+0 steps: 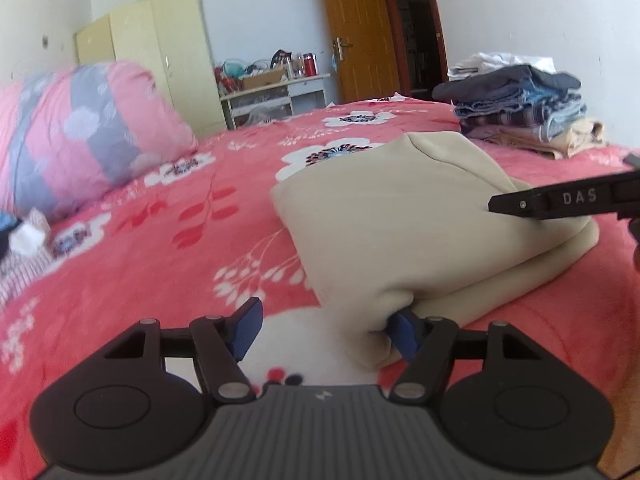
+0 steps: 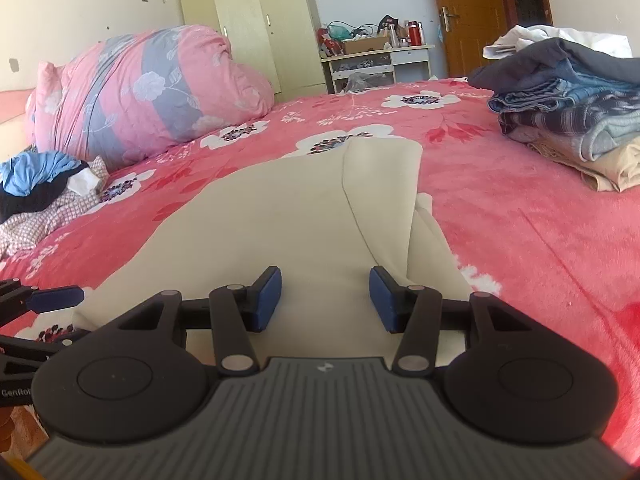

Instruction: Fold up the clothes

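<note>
Left wrist view: the left gripper [image 1: 326, 332] sits at the near corner of the folded beige garment [image 1: 400, 220], which lies on the red floral bed cover [image 1: 160, 240]. Its jaws stand wide; the right-hand blue pad [image 1: 404, 336] touches the garment's bulging near corner, while the other pad is over bare cover, so nothing is pinched. Just beyond that, one black finger of the right gripper [image 1: 560, 200] reaches in over the garment's right side.

Right wrist view: the right gripper [image 2: 325, 300] hovers low over the near part of the garment [image 2: 280, 220], jaws half-wide with flat beige cloth showing between the pads; whether they press the cloth I cannot tell. A folded flap lies along the garment's right edge.

Left of the garment sits a loose heap of unfolded clothes [image 2: 44, 188]. Beyond it to the left rests a pink and grey quilt bundle [image 2: 140, 88]; beyond it to the right, a stack of folded clothes [image 2: 572, 108]. Farther off stand a pale yellow wardrobe [image 2: 256, 28], a cluttered counter [image 2: 376, 60] and a wooden door [image 2: 468, 12].
</note>
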`<act>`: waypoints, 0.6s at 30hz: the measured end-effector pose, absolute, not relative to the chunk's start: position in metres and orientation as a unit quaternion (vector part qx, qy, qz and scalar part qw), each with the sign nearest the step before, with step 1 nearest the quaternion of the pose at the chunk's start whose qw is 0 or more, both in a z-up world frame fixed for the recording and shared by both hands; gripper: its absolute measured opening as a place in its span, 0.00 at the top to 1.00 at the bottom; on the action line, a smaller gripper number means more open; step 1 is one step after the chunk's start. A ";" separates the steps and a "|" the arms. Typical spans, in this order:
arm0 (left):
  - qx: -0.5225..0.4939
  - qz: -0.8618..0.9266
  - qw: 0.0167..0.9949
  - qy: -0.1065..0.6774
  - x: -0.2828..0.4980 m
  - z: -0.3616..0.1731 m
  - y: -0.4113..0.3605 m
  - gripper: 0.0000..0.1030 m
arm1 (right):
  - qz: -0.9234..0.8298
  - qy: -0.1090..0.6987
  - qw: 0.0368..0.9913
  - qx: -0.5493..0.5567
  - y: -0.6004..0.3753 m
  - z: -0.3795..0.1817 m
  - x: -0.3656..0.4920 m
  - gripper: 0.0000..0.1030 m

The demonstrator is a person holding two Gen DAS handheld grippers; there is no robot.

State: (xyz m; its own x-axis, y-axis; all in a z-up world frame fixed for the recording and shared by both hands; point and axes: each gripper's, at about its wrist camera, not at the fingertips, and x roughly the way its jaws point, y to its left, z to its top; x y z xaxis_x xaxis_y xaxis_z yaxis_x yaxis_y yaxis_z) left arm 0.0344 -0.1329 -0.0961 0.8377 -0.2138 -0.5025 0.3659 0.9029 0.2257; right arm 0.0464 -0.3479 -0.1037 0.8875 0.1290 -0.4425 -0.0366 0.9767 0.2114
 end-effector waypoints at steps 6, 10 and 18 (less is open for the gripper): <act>0.162 -0.146 0.949 0.229 0.058 -0.108 -0.140 0.28 | 0.039 0.232 0.966 0.105 -0.348 -0.104 0.046 0.54; 0.167 -0.136 0.949 0.229 0.057 -0.107 -0.128 0.28 | 0.042 0.232 0.966 0.103 -0.346 -0.103 0.045 0.54; 0.163 -0.121 0.956 0.213 0.062 -0.112 -0.140 0.30 | 0.046 0.230 0.965 0.113 -0.349 -0.106 0.044 0.54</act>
State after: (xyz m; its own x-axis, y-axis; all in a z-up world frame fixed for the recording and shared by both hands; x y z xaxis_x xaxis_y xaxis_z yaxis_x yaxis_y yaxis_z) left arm 0.0620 -0.1403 -0.1119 0.8801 -0.1615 -0.4466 0.3003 0.9177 0.2600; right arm 0.0437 -0.3495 -0.1059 0.8895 0.1419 -0.4344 -0.0374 0.9700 0.2402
